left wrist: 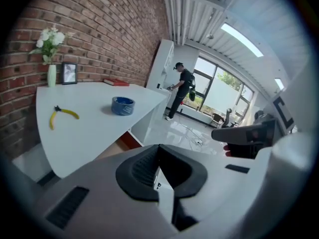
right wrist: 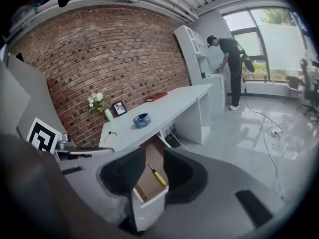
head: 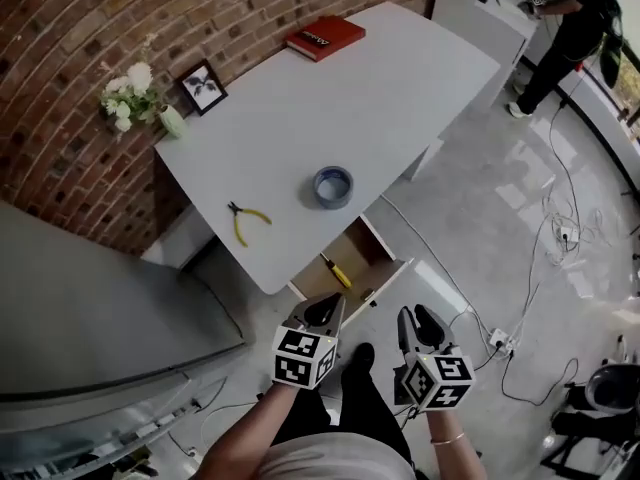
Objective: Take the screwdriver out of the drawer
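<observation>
Both forearms held forward side by side, left hand-held gripper jaws together, right hand-held gripper jaws apart, empty

No legible text, red book cover print unreadable

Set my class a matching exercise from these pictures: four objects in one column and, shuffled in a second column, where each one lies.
Objects
1. screwdriver
2. pliers
3. tape roll
4. red book

Places
A. at the far end of the table
B. in the open drawer
C. at the table's near end, towards the brick wall
D. on the table, near the edge above the drawer

Pairs: 1-B, 2-C, 3-D, 4-A
</observation>
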A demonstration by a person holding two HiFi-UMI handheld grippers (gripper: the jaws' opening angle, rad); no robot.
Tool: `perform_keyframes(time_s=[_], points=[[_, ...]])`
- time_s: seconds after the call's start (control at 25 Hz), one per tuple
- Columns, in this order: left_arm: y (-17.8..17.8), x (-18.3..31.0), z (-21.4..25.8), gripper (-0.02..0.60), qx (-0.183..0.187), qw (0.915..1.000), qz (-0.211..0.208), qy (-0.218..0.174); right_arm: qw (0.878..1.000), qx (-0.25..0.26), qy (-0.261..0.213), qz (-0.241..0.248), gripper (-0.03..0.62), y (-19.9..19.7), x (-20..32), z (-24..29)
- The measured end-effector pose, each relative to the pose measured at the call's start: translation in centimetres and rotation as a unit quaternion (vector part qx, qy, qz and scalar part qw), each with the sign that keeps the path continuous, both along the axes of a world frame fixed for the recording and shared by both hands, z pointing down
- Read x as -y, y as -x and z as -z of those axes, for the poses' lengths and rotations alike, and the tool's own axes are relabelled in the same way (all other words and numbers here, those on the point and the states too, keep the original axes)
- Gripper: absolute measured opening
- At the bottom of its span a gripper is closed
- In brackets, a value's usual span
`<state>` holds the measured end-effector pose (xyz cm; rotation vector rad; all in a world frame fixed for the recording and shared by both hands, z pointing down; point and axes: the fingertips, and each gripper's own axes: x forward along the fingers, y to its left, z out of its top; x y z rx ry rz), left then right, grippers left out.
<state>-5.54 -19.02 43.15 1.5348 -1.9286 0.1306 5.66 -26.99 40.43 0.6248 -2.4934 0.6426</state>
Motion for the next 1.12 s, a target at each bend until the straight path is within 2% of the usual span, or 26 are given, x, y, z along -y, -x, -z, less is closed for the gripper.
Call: perform_keyframes(time_s=[0.2,0.44,0.6,0.76,0.96,1.12], points=[[1.7,-2.6,-0.3,-0.006,-0.004,0.9945,0.104,0.005,0.995,-0.01,0.019,0.098,0.114,3.6,-1.0,-1.4],[2.7,-6.0,-1.8,-0.006,-0.013,0.9822,0.187,0.011,0.98,-0.026,0.025,0.194,0.114,7.1,-3.3,-3.8],[1.9,-8.4,-3.6,-0.006,-0.026,0.9701,0.241,0.007,0.967,-0.048,0.021,0.249,0.114,8.0,-4.8,-6.5],[1.8,-9.7,-5.3,-0.006,-0.047,0.962,0.269,-0.004,0.952,-0.082,0.003,0.293,0.114,9.4,-5.6,-9.5],[1.8,-10.8,-7.2,-0.006,-0.053,0.9552,0.291,-0.001,0.936,-0.121,-0.011,0.331,0.114,10.5,-6.1,-12.9],[2.5,-11.6,-9.0,-0.006,-0.052,0.9516,0.303,0.006,0.927,-0.138,-0.015,0.347,0.114,12.3,-6.1,-15.3]])
